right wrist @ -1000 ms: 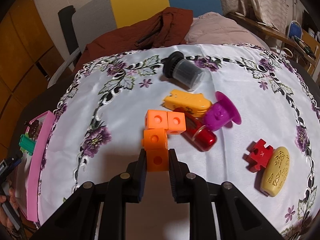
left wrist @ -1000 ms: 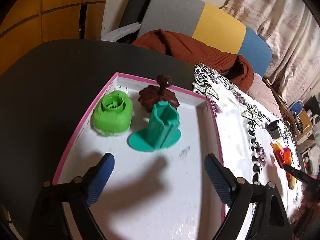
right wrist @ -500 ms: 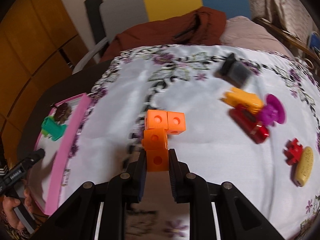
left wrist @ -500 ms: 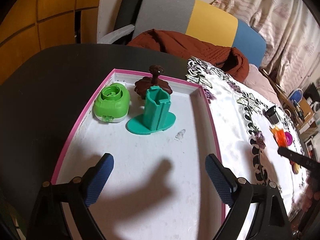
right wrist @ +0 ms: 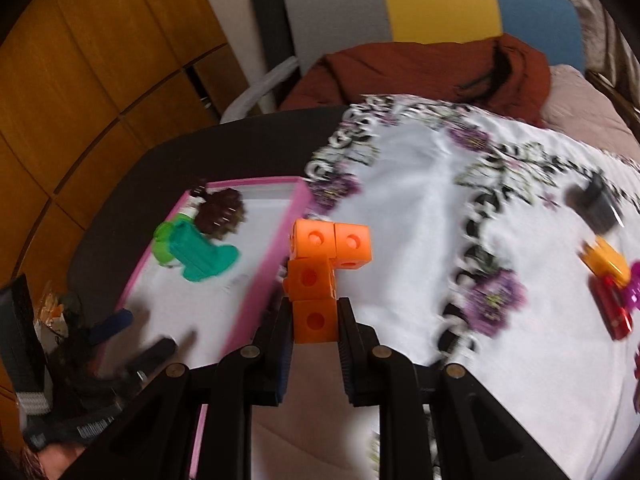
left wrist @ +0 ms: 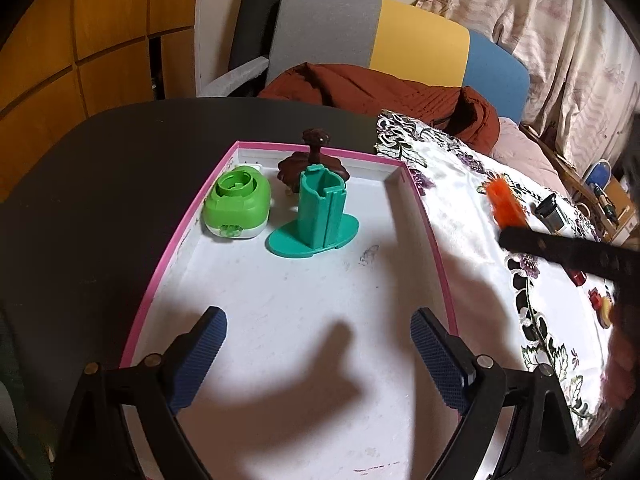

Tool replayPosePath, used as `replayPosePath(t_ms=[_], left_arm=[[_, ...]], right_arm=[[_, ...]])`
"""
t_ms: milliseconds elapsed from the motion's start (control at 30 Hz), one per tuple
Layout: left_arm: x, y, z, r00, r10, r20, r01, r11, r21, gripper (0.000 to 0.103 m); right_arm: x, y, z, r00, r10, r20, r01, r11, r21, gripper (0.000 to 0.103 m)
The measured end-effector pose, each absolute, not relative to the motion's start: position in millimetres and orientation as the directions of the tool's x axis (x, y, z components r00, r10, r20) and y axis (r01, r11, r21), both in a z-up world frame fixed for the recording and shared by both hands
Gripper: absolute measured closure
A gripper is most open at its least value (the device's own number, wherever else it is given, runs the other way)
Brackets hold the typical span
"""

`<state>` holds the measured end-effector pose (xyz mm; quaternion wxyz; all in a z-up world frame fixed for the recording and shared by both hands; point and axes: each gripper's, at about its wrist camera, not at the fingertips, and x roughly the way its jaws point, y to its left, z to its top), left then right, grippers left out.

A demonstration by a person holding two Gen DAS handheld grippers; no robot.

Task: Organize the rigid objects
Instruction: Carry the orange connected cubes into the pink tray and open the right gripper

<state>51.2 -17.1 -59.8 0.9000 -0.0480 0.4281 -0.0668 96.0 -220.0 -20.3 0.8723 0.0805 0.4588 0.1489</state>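
Observation:
My right gripper point(right wrist: 314, 322) is shut on the lowest cube of an orange linked-cube piece point(right wrist: 320, 268), held in the air near the pink rim of the white tray point(right wrist: 276, 264). From the left wrist view that orange piece point(left wrist: 506, 206) hangs blurred to the right of the tray rim point(left wrist: 428, 220). Inside the tray stand a light green round toy point(left wrist: 236, 204), a teal stand point(left wrist: 320, 216) and a dark brown flower-shaped piece point(left wrist: 312, 160). My left gripper point(left wrist: 318, 344) hovers open over the tray's bare near part, nothing between its fingers.
On the flowered cloth point(right wrist: 420, 208) to the right lie a black-capped jar point(right wrist: 596, 200), a yellow toy point(right wrist: 604, 264), a red cylinder point(right wrist: 614, 312) and a purple piece point(right wrist: 634, 288). A brown jacket point(left wrist: 380, 92) lies over the chair behind the dark table point(left wrist: 100, 184).
My right gripper has carried the orange cubes leftward from the middle of the cloth to the tray's right rim. My left gripper has drifted slightly and stays open.

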Motion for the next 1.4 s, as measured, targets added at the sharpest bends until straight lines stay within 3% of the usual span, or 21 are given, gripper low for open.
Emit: replayPosePath(t_ms=[367, 733, 1133, 1233, 1400], left_arm=[[44, -8, -58, 0.627, -0.124, -0.769, 0.052, 0.992, -0.118, 0.005], [38, 3, -57, 0.625, -0.124, -0.771, 0.026, 0.99, -0.138, 0.004], [35, 8, -57, 0.623, -0.114, -0.774, 0.011, 0.991, -0.137, 0.004], [35, 8, -57, 0.625, -0.108, -0.773, 0.011, 0.992, -0.129, 0.004], [37, 8, -60, 0.619, -0.098, -0.779, -0.008, 0.991, -0.132, 0.003]], right_arm=[[148, -159, -21, 0.524, 0.331, -0.785, -0.236, 0.942, 0.24, 0.084], [170, -122, -42, 0.498, 0.24, -0.834, -0.243, 0.961, 0.131, 0.084], [181, -120, -60, 0.471, 0.178, -0.864, -0.178, 0.978, 0.105, 0.082], [176, -117, -59, 0.471, 0.191, -0.861, -0.22, 0.971, 0.095, 0.077], [161, -126, -50, 0.48, 0.253, -0.84, -0.236, 0.96, 0.154, 0.077]])
